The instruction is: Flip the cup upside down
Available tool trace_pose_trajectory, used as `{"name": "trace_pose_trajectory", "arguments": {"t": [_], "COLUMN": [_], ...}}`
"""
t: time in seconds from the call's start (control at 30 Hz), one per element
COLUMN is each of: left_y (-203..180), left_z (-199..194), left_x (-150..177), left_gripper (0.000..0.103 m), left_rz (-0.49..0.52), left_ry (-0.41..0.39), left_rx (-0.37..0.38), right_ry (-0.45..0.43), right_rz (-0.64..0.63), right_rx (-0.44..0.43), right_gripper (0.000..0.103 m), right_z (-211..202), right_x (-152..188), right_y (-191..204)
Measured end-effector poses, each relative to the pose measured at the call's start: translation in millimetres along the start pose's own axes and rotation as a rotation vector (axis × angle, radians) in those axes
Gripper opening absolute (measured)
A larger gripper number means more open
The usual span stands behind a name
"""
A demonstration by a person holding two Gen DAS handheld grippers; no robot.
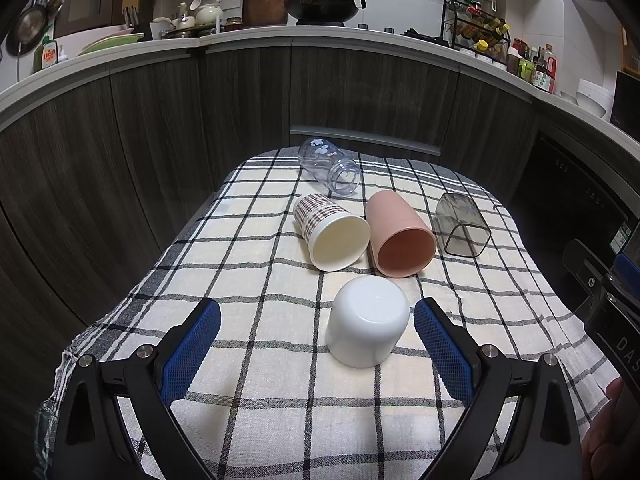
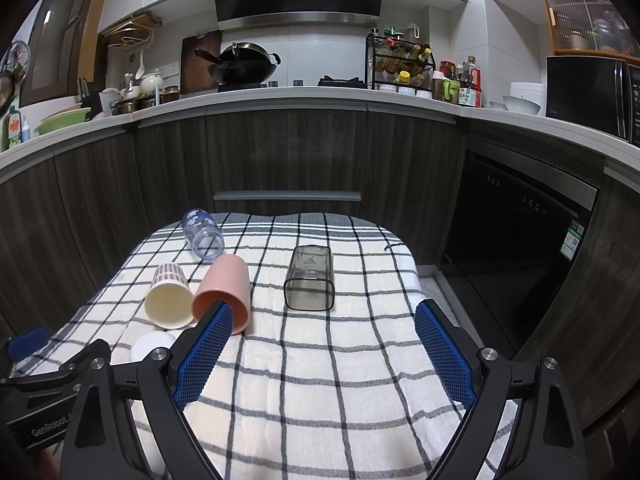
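Note:
A white cup [image 1: 367,322] stands upside down on the checked cloth, between the open fingers of my left gripper [image 1: 318,312], nearer the right finger; no touch shows. Behind it lie on their sides a plaid cup [image 1: 330,232], a pink cup [image 1: 398,236], a smoky square cup [image 1: 462,224] and a clear bottle [image 1: 330,168]. My right gripper [image 2: 324,316] is open and empty above the cloth. In its view the pink cup [image 2: 224,288] lies behind its left finger, the smoky cup [image 2: 310,280] lies ahead, and the white cup [image 2: 150,346] is partly hidden.
The checked cloth [image 1: 248,364] covers a small table whose edges fall away on all sides. Dark cabinet fronts [image 1: 240,100] and a dishwasher [image 2: 516,240] stand beyond. The right gripper's body [image 1: 612,304] shows at the left wrist view's right edge.

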State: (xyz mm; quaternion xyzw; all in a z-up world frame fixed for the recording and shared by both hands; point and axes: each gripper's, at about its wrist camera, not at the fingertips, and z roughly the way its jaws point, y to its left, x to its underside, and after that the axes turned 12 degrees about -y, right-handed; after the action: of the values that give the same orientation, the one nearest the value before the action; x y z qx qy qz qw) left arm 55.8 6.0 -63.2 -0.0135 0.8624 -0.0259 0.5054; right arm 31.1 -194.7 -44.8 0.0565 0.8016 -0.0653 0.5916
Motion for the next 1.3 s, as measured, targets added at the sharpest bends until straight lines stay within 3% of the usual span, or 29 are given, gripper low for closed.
{"name": "trace_pose_trajectory", "arguments": {"t": [1.3], "left_y": [0], "left_z": [-13], "left_x": [-10], "left_gripper": [0.100], "left_rz": [-0.004], "left_ry": [-0.061], "left_rx": [-0.029], "right_ry": [-0.048], "right_rz": [0.016], "right_rx": [0.003], "right_gripper": [0.095], "right_z": [-10], "right_x": [-5], "right_y": [1]}}
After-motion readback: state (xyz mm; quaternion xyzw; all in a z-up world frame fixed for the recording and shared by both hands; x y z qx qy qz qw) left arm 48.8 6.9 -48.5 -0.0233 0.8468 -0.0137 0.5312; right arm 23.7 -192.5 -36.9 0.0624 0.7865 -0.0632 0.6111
